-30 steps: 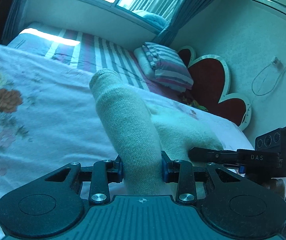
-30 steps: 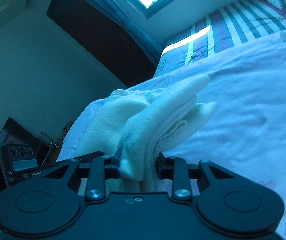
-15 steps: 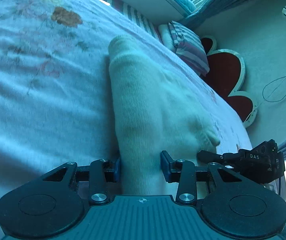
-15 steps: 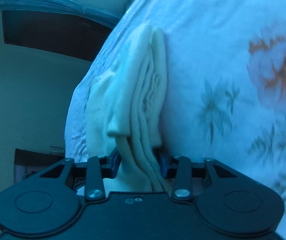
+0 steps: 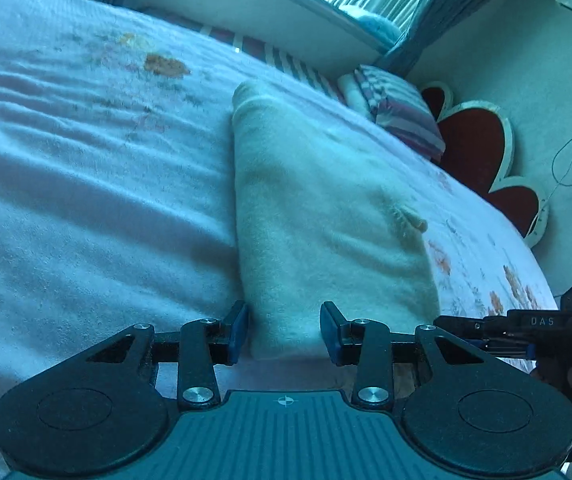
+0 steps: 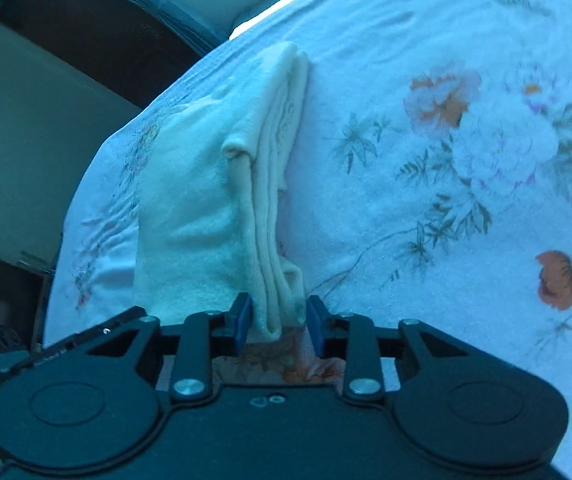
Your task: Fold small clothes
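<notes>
A cream knitted garment (image 5: 317, 216) lies folded flat on the floral bedspread (image 5: 86, 184). In the left wrist view its near edge sits between my left gripper's (image 5: 284, 332) open jaws, with a gap on each side. In the right wrist view the garment (image 6: 206, 200) shows stacked folded layers along its right side, and the near corner sits between my right gripper's (image 6: 278, 324) open jaws, loose from the pads. The right gripper (image 5: 525, 332) also shows at the right edge of the left wrist view.
The floral bedspread (image 6: 445, 160) spreads wide to the right of the garment. A striped pillow (image 5: 397, 112) and a red heart-shaped headboard (image 5: 481, 152) stand at the far end. The bed's edge (image 6: 86, 184) drops off left of the garment.
Both grippers lowered the garment onto the bed and opened their jaws. The garment, held up a second ago, now lies flat and released.
</notes>
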`<state>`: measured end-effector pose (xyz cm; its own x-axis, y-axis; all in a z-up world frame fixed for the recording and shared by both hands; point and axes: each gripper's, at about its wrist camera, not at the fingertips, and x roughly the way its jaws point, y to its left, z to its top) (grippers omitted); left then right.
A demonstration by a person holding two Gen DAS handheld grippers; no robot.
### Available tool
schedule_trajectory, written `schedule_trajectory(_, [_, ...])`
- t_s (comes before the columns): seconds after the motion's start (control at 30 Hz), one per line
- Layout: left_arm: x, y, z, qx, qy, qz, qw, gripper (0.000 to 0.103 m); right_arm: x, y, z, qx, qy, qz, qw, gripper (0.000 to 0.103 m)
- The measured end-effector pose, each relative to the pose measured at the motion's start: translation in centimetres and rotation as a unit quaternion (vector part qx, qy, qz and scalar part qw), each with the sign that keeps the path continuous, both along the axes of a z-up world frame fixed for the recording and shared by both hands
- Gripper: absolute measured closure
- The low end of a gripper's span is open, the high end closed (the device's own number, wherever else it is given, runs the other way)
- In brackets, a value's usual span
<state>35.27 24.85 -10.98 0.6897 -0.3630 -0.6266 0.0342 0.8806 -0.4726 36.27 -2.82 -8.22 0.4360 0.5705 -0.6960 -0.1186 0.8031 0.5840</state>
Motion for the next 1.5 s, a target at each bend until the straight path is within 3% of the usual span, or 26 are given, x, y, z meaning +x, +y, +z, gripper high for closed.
schedule_trajectory(0.07, [-1.2,-0.1,-0.4,0.025,-0.013,0.015,0.9995,0.064,-1.5,0.8,0.8,-0.017,-0.058,0.024,0.998,0.066])
schedule_trajectory(0.1, [-1.3,-0.4,-1.0,0.047,0.003,0.018,0.9987,0.064,-1.6,1.3,0.5,-0.030,-0.064,0.032,0.997,0.066])
schedule_trajectory(0.17, [-1.9,-0.9,-0.7,0.063,-0.013,0.028,0.9976,0.064,-0.7,3.8,-0.2,-0.099,-0.070,0.036,0.992,0.074])
schedule_trajectory(0.3, [-4.1,-1.1,0.3,0.070,-0.046,0.033,0.9960,0.064,-3.7,4.0,1.4,-0.098,-0.142,0.061,0.983,0.068])
schedule_trajectory(0.4, [-4.2,-1.3,-0.8,0.077,-0.028,0.030,0.9961,0.064,-3.1,5.6,1.1,-0.111,-0.157,0.103,0.976,0.079])
schedule_trajectory(0.47, [-4.1,-1.5,-1.3,0.082,-0.026,0.033,0.9958,0.064,-1.6,5.8,0.6,-0.137,-0.156,0.065,0.976,0.103])
schedule_trajectory(0.57, [-4.8,-1.7,-1.1,0.087,-0.034,0.041,0.9948,0.064,-0.6,3.6,-0.2,-0.181,-0.148,-0.017,0.972,0.098])
schedule_trajectory(0.63, [-5.4,-1.7,-1.0,0.093,-0.037,0.047,0.9939,0.064,-0.9,1.9,0.0,-0.134,-0.132,-0.030,0.982,0.097])
schedule_trajectory(0.7, [-6.3,-1.6,-1.1,0.093,-0.047,0.053,0.9931,0.063,-3.0,1.2,1.2,-0.095,-0.165,-0.017,0.982,0.077])
schedule_trajectory(0.73, [-6.7,-1.6,-1.3,0.093,-0.051,0.054,0.9929,0.063,-4.0,1.7,1.4,-0.102,-0.183,-0.003,0.978,0.068])
schedule_trajectory(0.77, [-7.1,-1.6,-1.6,0.094,-0.055,0.056,0.9925,0.063,-4.6,2.4,1.2,-0.121,-0.189,0.020,0.974,0.067])
schedule_trajectory(0.8, [-7.4,-1.6,-1.8,0.094,-0.060,0.058,0.9921,0.063,-4.8,3.3,0.7,-0.142,-0.181,0.043,0.972,0.068])
schedule_trajectory(0.87, [-8.0,-1.7,-1.8,0.093,-0.065,0.062,0.9915,0.063,-5.3,4.9,-0.2,-0.160,-0.183,0.093,0.966,0.082])
schedule_trajectory(0.9, [-8.3,-1.7,-1.7,0.091,-0.066,0.067,0.9914,0.063,-5.3,5.4,-0.5,-0.169,-0.186,0.096,0.963,0.084])
schedule_trajectory(0.97, [-9.0,-1.7,-1.3,0.087,-0.071,0.070,0.9912,0.063,-4.9,5.4,-0.4,-0.169,-0.202,0.054,0.963,0.098])
schedule_trajectory(1.03, [-9.9,-1.7,-0.8,0.107,-0.075,0.076,0.9886,0.063,-4.1,3.7,0.0,-0.133,-0.193,-0.025,0.972,0.095])
schedule_trajectory(1.13, [-12.4,-1.7,0.3,0.116,-0.077,0.087,0.9865,0.063,-6.1,1.8,1.0,-0.114,-0.178,-0.054,0.976,0.095])
schedule_trajectory(1.2, [-14.8,-2.3,1.3,0.128,-0.083,0.091,0.9841,0.063,-8.9,1.2,2.3,-0.114,-0.187,-0.047,0.974,0.088])
schedule_trajectory(1.23, [-16.1,-2.8,1.8,0.134,-0.082,0.091,0.9834,0.062,-10.5,1.0,3.1,-0.116,-0.189,-0.047,0.974,0.077])
schedule_trajectory(1.27, [-17.5,-3.4,2.3,0.135,-0.086,0.089,0.9832,0.062,-12.7,0.8,4.2,-0.114,-0.196,-0.049,0.973,0.075])
schedule_trajectory(1.3, [-19.0,-4.2,2.9,0.137,-0.090,0.086,0.9828,0.055,-14.7,0.7,5.1,-0.109,-0.206,-0.047,0.971,0.074])
schedule_trajectory(1.33, [-20.6,-5.1,3.5,0.143,-0.095,0.083,0.9816,0.039,-16.9,0.5,6.1,-0.107,-0.216,-0.041,0.970,0.071])
schedule_trajectory(1.4, [-23.6,-6.9,5.1,0.161,-0.109,0.084,0.9772,0.027,-21.4,0.6,7.8,-0.116,-0.236,-0.036,0.964,0.069])
schedule_trajectory(1.43, [-24.9,-7.7,5.7,0.169,-0.116,0.083,0.9753,0.022,-23.4,0.7,8.4,-0.117,-0.246,-0.034,0.961,0.057])
schedule_trajectory(1.47, [-26.5,-8.7,6.6,0.182,-0.123,0.083,0.9720,0.017,-25.7,0.8,9.3,-0.125,-0.261,-0.033,0.957,0.031])
schedule_trajectory(1.5, [-27.9,-9.5,7.4,0.197,-0.131,0.085,0.9680,0.005,-27.8,0.9,10.0,-0.140,-0.278,-0.044,0.949,0.013])
